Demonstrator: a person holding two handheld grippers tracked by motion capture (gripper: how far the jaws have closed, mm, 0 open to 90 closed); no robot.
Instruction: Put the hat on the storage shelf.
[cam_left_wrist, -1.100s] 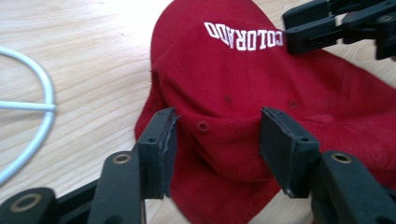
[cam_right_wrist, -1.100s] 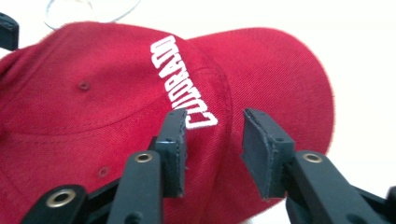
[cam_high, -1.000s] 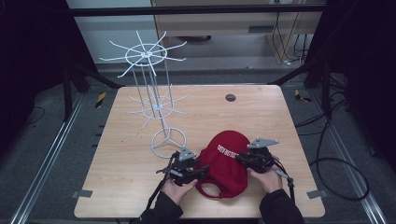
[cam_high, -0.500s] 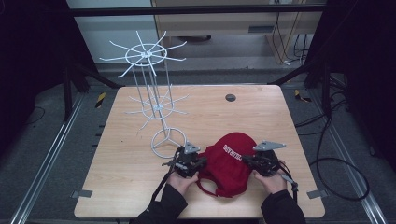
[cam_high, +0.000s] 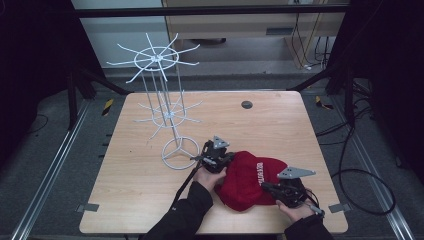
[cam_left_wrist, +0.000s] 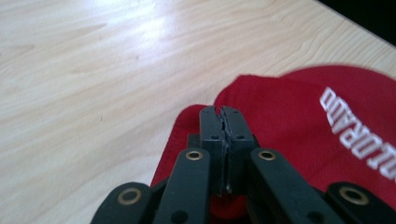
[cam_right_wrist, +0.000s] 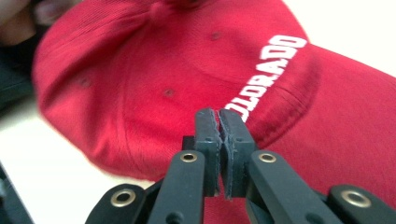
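Observation:
A red cap (cam_high: 248, 179) with white lettering lies at the front right of the wooden table (cam_high: 280, 120). My left gripper (cam_high: 225, 161) is at the cap's far left edge. In the left gripper view its jaws (cam_left_wrist: 223, 113) are pressed together, with the cap's red fabric (cam_left_wrist: 299, 107) caught under them. My right gripper (cam_high: 268, 188) is at the cap's near right side. It is shut too (cam_right_wrist: 219, 115), and the cap's cloth (cam_right_wrist: 154, 70) runs under its tips next to the lettering.
A white wire display rack (cam_high: 165, 107) stands left of centre, and its ring base (cam_high: 179, 152) is close to my left gripper. A small dark round disc (cam_high: 246, 104) lies near the table's far edge. Dark floor and cables surround the table.
The cap has turned on the table. My left gripper moved away from the person and to the right, toward the rack base. My right gripper drew back toward the front edge.

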